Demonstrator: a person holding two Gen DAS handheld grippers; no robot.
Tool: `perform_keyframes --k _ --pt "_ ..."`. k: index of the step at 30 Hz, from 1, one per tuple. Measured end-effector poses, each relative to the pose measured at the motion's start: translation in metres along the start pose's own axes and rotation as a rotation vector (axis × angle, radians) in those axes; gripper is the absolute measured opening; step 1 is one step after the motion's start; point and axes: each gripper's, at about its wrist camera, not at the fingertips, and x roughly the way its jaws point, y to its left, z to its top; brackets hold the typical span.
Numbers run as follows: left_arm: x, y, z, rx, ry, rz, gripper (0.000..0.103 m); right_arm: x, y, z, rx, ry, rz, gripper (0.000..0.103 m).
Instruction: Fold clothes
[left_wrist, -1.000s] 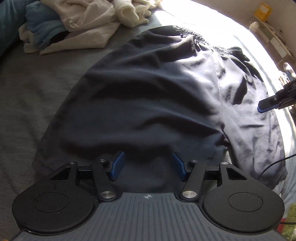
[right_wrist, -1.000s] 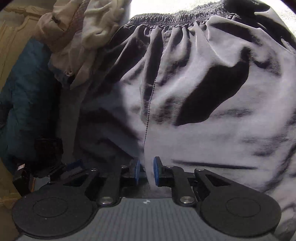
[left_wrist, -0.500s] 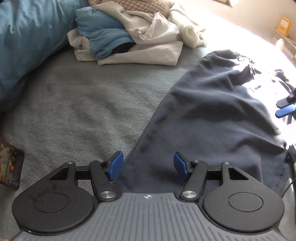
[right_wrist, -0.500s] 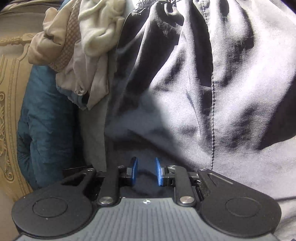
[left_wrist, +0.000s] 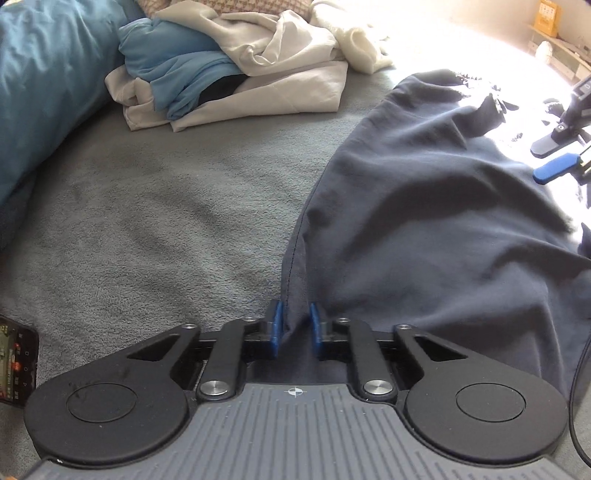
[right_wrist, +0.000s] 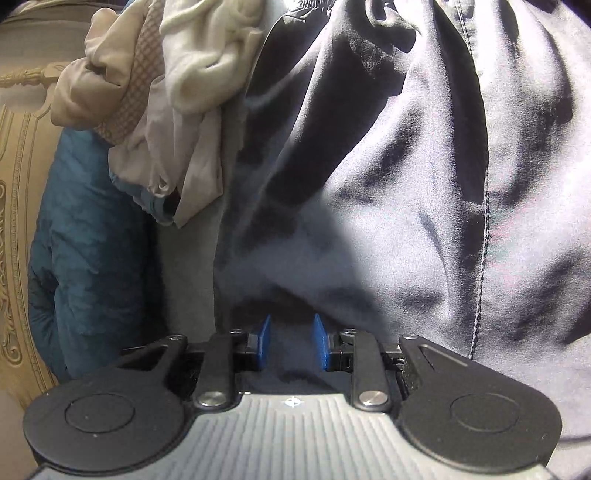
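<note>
Since the earlier frame, left gripper (left_wrist: 294, 325) has closed and now pinches the shorts' (left_wrist: 424, 229) hem. Right gripper (right_wrist: 291, 341) is opening, dark cloth between its pads, which do not press it. Shorts lie flat on the grey bed (left_wrist: 166, 221), beside a clothes pile (left_wrist: 236, 70).

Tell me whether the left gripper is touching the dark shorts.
Touching. The left wrist view shows the left gripper with its blue pads closed on a bunched edge of the dark shorts, cloth filling the space between them.
</note>
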Motion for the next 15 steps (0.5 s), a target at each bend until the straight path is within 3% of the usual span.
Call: perform_keyframes --k 3,7,15 --pt "-0.004 -0.001 0.000 -0.019 0.002 -0.009 0.001 -0.001 0.000 0.002 0.000 -0.008 0.000 0.028" --pt "-0.024 -0.003 0.000 -0.073 -0.059 -0.087 0.000 -0.002 0.002 0.007 0.003 -0.032 -0.001 0.030" --pt "-0.054 -0.031 -0.004 -0.131 -0.129 -0.266 0.000 0.005 0.025 0.019 -0.035 -0.091 0.017 0.049"
